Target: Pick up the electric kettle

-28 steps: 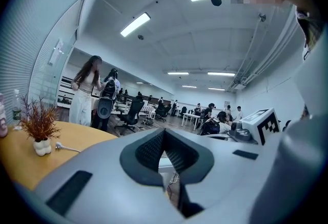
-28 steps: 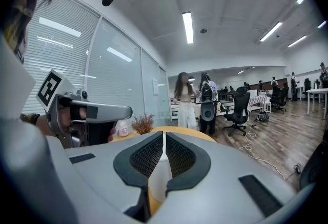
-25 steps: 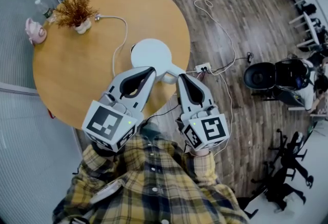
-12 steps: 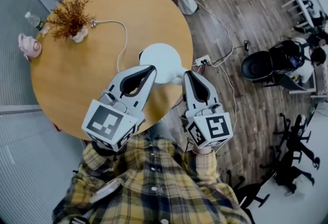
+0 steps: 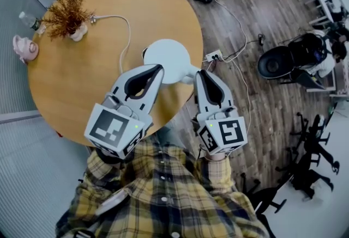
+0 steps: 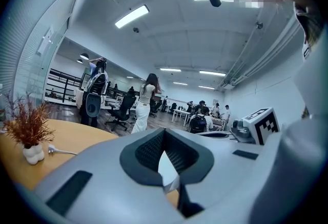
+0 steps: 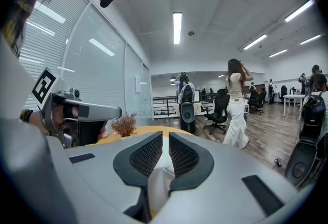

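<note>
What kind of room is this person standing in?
Most likely an open-plan office. Black wheeled office chairs stand on the wood floor, white desks sit at the far side of the room, and long ceiling strip lights run overhead.

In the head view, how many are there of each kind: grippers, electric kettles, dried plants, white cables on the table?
grippers: 2, left gripper and right gripper
electric kettle: 1
dried plant: 1
white cable: 1
total: 5
</note>
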The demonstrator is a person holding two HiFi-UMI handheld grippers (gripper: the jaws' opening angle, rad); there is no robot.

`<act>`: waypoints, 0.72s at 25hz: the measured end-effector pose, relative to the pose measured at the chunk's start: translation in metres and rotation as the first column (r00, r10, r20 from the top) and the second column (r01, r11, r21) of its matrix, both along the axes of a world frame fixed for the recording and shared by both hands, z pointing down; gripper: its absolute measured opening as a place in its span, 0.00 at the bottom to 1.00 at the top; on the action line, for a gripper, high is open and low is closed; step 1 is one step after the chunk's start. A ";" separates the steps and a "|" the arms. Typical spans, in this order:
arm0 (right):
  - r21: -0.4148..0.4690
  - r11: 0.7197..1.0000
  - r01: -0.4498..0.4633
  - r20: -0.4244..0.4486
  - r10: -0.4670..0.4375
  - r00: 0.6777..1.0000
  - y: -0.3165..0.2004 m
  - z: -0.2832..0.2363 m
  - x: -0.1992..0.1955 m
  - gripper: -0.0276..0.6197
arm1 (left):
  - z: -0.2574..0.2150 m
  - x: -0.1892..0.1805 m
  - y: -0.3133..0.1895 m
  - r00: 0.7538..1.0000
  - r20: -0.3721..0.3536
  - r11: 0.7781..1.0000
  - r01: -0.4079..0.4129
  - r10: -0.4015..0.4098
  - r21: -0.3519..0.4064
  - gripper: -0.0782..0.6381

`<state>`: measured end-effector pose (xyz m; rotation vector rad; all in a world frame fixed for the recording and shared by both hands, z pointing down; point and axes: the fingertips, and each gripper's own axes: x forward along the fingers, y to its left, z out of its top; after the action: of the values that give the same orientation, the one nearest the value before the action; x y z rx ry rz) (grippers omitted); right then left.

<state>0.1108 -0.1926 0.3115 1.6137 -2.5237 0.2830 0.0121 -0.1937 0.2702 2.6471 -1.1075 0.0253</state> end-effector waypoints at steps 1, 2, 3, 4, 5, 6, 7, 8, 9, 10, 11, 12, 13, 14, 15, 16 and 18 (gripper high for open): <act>0.000 1.000 -0.005 0.000 0.005 1.000 0.001 0.001 0.002 0.10 | 0.001 0.000 0.000 1.000 0.000 1.000 0.003 -0.003 -0.002 0.11; 0.000 1.000 -0.011 -0.001 0.011 1.000 0.001 0.002 0.004 0.10 | 0.003 0.000 0.000 1.000 -0.001 1.000 0.005 -0.005 -0.005 0.11; 0.001 1.000 -0.018 0.000 0.018 1.000 0.002 0.004 0.006 0.10 | 0.005 0.000 0.000 1.000 0.000 1.000 0.008 -0.008 -0.009 0.11; 0.000 1.000 -0.025 0.002 0.025 1.000 0.003 0.006 0.007 0.11 | 0.007 0.000 0.000 1.000 0.000 1.000 0.010 -0.010 -0.013 0.11; -0.002 1.000 -0.030 0.006 0.030 1.000 0.004 0.008 0.009 0.11 | 0.009 0.000 0.001 1.000 0.000 1.000 0.012 -0.012 -0.018 0.11; -0.007 0.999 -0.032 0.009 0.032 0.999 0.005 0.010 0.010 0.14 | 0.010 0.000 0.001 1.000 0.000 1.000 0.014 -0.014 -0.022 0.11; -0.013 0.999 -0.032 0.011 0.032 0.999 0.006 0.013 0.010 0.19 | 0.012 0.000 0.001 1.000 0.000 1.000 0.016 -0.016 -0.024 0.11; -0.020 0.999 -0.031 0.010 0.031 0.999 0.007 0.016 0.010 0.21 | 0.013 -0.001 0.002 1.000 0.000 1.000 0.019 -0.019 -0.024 0.11; -0.024 0.999 -0.031 0.007 0.031 0.999 0.007 0.019 0.010 0.22 | 0.014 -0.002 0.002 1.000 0.000 0.999 0.022 -0.022 -0.023 0.11; -0.027 0.999 -0.032 0.003 0.032 0.999 0.008 0.022 0.010 0.23 | 0.015 -0.004 0.001 1.000 0.000 0.999 0.027 -0.027 -0.022 0.11; -0.030 0.999 -0.034 -0.001 0.034 0.999 0.008 0.025 0.009 0.25 | 0.017 -0.006 0.000 0.999 -0.002 0.999 0.032 -0.032 -0.022 0.11; -0.034 0.999 -0.038 -0.005 0.038 0.999 0.008 0.029 0.009 0.28 | 0.019 -0.008 -0.001 0.999 -0.005 0.999 0.037 -0.037 -0.024 0.11; -0.039 0.998 -0.044 -0.009 0.044 0.999 0.007 0.032 0.009 0.30 | 0.022 -0.011 -0.002 0.999 -0.006 0.999 0.041 -0.041 -0.027 0.11; -0.043 0.998 -0.053 -0.013 0.053 0.999 0.006 0.036 0.010 0.31 | 0.025 -0.013 -0.003 0.999 -0.006 0.999 0.045 -0.045 -0.029 0.11; -0.045 0.997 -0.066 -0.017 0.065 0.998 0.006 0.039 0.012 0.33 | 0.028 -0.015 -0.004 0.999 -0.005 0.998 0.050 -0.050 -0.031 0.11; -0.045 0.996 -0.081 -0.021 0.080 0.997 0.006 0.042 0.014 0.36 | 0.031 -0.017 -0.004 0.998 -0.002 0.998 0.055 -0.055 -0.033 0.11; -0.048 0.993 -0.111 -0.030 0.110 0.993 0.007 0.048 0.020 0.40 | 0.036 -0.021 -0.004 0.998 0.006 0.997 0.067 -0.067 -0.039 0.11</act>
<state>0.1306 -0.1860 0.3595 1.7292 -2.3917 0.3305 -0.0091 -0.1973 0.3061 2.5756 -1.1842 0.0402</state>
